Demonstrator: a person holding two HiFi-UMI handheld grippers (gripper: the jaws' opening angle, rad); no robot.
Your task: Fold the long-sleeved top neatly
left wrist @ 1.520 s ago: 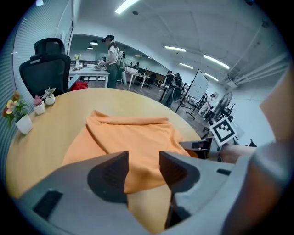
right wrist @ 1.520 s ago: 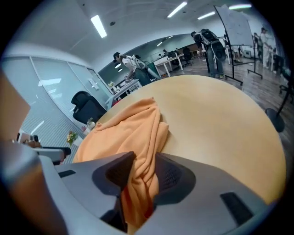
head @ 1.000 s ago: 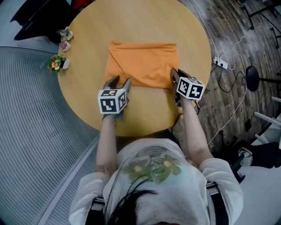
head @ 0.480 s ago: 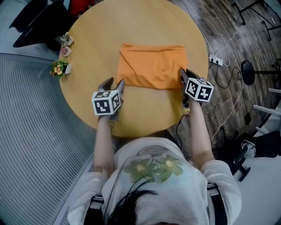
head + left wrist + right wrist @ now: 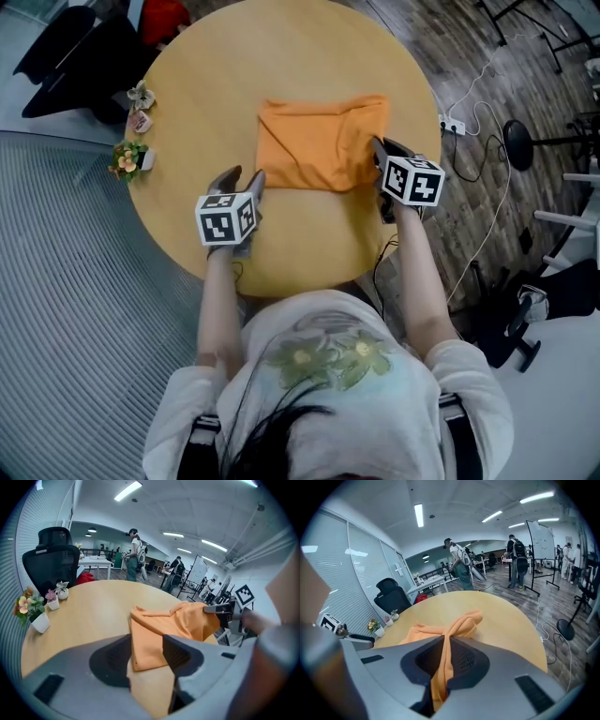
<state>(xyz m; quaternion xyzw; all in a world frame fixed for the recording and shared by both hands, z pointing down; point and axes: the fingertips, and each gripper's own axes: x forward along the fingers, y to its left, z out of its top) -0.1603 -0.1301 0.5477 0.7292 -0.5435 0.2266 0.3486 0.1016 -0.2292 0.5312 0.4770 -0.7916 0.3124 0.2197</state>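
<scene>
The round wooden counter (image 5: 309, 56) carries the folded orange top (image 5: 314, 145), ahead of both tools. The right tool (image 5: 379, 152) has just been closing and now pinches its raised edge; that thin bunch could slip free. The left tool (image 5: 244, 176) gapes empty. Only the right tool's view shows the pinch.

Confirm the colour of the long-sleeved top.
Plain orange, no pattern; the top shows best in the head view.

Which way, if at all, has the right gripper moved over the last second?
Yes: the right gripper, whose jaws have just been closing on the orange top, has risen from the table, lifting the top's right edge.
</scene>
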